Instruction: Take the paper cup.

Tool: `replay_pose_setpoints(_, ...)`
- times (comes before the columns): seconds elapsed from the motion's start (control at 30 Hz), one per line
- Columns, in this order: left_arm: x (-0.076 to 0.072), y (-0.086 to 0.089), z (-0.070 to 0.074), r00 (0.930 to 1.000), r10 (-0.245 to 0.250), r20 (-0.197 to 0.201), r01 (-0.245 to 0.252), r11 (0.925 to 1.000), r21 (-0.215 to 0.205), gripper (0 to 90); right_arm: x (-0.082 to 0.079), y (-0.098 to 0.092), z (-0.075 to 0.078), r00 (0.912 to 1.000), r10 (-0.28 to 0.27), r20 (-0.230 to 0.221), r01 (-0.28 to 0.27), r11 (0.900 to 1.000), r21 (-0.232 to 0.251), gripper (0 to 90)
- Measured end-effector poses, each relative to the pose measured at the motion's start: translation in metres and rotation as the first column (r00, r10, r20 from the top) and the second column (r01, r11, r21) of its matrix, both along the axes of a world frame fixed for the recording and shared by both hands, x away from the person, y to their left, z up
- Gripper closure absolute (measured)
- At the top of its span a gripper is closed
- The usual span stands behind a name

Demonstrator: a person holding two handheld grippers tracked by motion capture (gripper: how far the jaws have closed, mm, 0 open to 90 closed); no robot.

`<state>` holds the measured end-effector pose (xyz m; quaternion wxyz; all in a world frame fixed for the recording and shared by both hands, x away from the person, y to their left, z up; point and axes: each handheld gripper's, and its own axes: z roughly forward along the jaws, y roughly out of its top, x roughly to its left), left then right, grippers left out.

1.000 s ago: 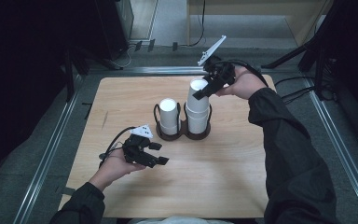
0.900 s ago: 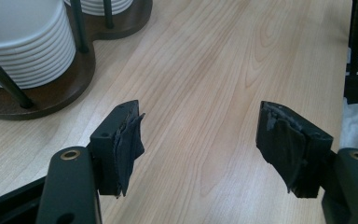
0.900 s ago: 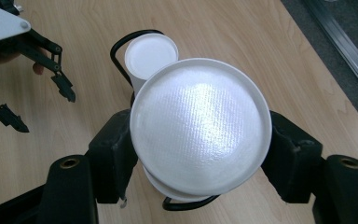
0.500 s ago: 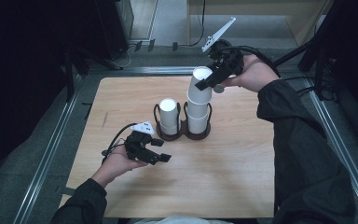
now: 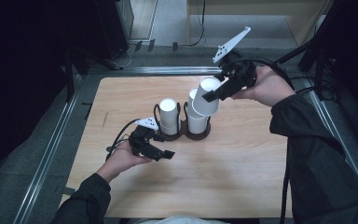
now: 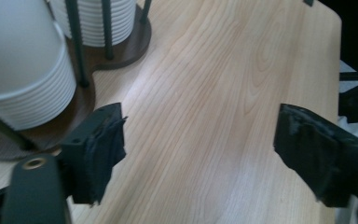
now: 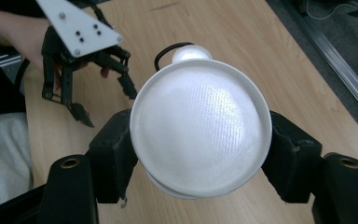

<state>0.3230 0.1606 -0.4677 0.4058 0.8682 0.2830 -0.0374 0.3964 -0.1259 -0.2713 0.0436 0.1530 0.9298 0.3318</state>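
The right gripper (image 5: pixel 213 95) is clamped on a white paper cup (image 5: pixel 207 96), one jaw on each side of it, and holds it tilted in the air above and just right of the right stack (image 5: pixel 196 119). In the right gripper view the cup's (image 7: pixel 200 127) flat bottom faces the camera, pinched between both black pads. The holder (image 5: pixel 186 135), a dark double-ring stand with thin upright rods, sits near the middle of the table (image 5: pixel 242 177) and carries two stacks of white cups; the left stack (image 5: pixel 168 115) stands beside the right one, each in its own ring. The left gripper (image 5: pixel 161 154) rests low over the wood just in front of the holder, held in the person's left hand (image 5: pixel 121 158). Its jaws have just been opening and now stand apart with nothing between them, bare tabletop showing in the gap. In the left gripper view the ribbed rims of the stack (image 6: pixel 25 88) sit close to the left pad (image 6: pixel 105 140), not touching it.
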Motion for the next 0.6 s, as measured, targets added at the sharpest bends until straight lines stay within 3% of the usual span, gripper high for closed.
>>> replay_pose_setpoints(0.23,0.003,-0.004,-0.001,0.9997,-0.02,-0.015,0.02,0.9997,-0.011,13.7,-0.015,-0.011,-0.018,0.9998,0.002,-0.02,-0.002,1.0,0.029,33.2)
replay_pose_setpoints(0.4,0.002,-0.006,-0.001,0.9995,-0.033,-0.004,0.033,0.9995,0.001,13.9,-0.02,-0.013,-0.028,0.9995,0.004,-0.03,-0.004,1.0,0.028,33.3)
replay_pose_setpoints(0.6,0.002,-0.005,0.0,0.9995,-0.026,-0.02,0.026,0.9995,-0.019,12.9,-0.033,-0.013,-0.049,0.9985,0.034,-0.041,-0.034,0.999,0.014,33.3)
